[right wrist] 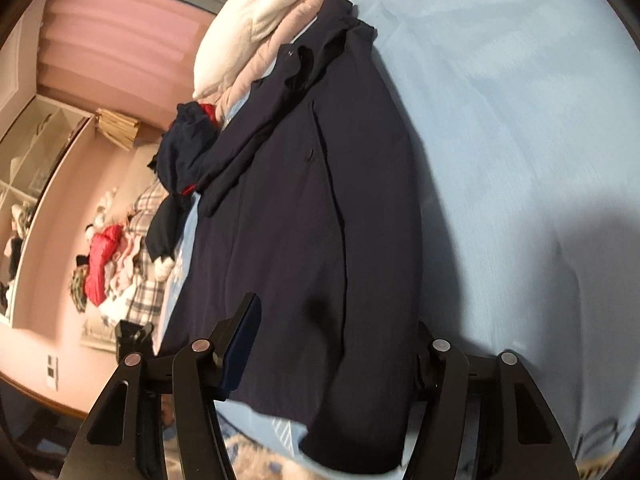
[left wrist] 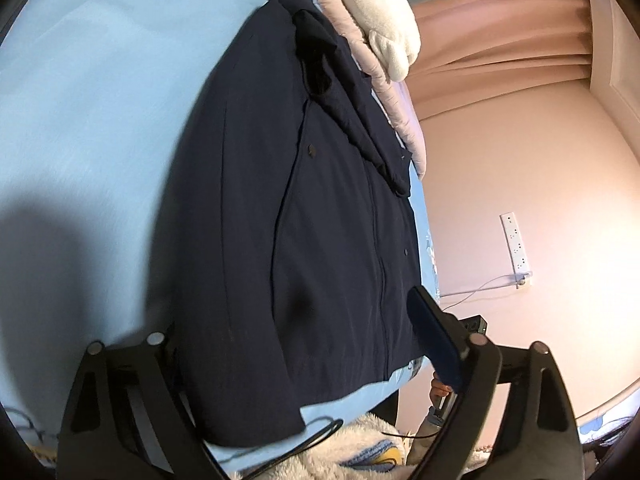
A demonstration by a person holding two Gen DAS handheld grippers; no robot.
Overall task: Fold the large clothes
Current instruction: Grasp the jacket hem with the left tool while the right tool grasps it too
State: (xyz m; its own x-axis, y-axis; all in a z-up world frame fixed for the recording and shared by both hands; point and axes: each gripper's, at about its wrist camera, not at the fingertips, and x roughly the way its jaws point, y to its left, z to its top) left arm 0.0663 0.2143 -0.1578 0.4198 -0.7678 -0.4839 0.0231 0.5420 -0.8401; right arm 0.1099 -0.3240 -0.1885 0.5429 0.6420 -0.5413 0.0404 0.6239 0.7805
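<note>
Navy button-front fabric jacket [left wrist: 320, 208] lies flat along one edge of the pale blue bedsheet [left wrist: 100, 120], hem nearest both cameras. Beyond its far long side the sheet runs bare and wide. At its collar end a cream fleece blanket [left wrist: 384, 12] and a pink quilt [right wrist: 256, 72] crowd close. Left gripper [left wrist: 296, 344] and right gripper [right wrist: 336, 340] both gape wide above the hem — neither holding anything.
</note>
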